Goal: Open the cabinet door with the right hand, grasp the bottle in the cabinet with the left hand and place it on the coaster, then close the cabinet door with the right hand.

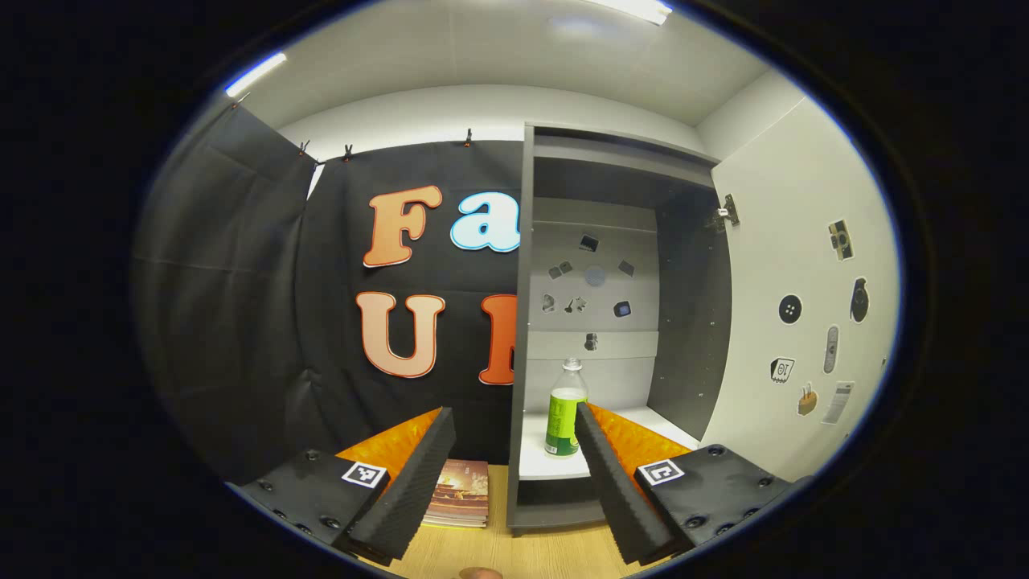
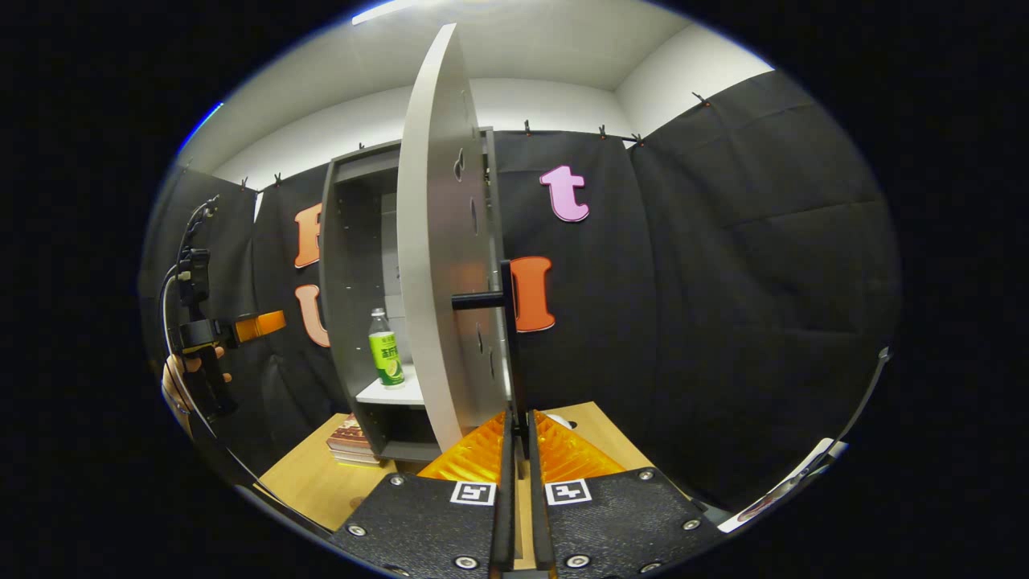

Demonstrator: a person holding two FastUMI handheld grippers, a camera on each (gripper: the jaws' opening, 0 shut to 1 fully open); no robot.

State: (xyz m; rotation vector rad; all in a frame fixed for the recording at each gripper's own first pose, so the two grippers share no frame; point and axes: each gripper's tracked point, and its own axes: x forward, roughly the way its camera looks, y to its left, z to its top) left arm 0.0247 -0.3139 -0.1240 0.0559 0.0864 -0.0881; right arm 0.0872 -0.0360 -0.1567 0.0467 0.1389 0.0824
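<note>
- Bottle (image 1: 567, 410) stands upright on the white shelf (image 1: 534, 458) inside the grey cabinet (image 1: 521, 322); it has a clear neck, a white cap and a green label.
- Left gripper view, from the left: a stack of books (image 1: 460, 493) lies on the wooden table (image 1: 498, 555), just beside the cabinet's base.
- Left gripper (image 1: 514, 438) hangs in front of the cabinet with its fingers spread wide and nothing between them; the bottle shows just inside the right-hand finger, farther off.
- On the right of that view the cabinet door (image 1: 796, 281) is swung wide open, its inner face dotted with small stickers, with more stickers on the cabinet's back panel.
- Right gripper view, from the left: a hand (image 2: 181, 378) holds the left gripper (image 2: 257, 326) well short of the cabinet, level with the bottle (image 2: 385, 347).
- This view catches the door (image 2: 438, 241) edge-on, with its dark bar handle (image 2: 506, 322) on the outer face.
- Right gripper (image 2: 520, 430) has its fingers pressed nearly together around the handle's lower end, though whether both truly press on it I cannot tell.
</note>
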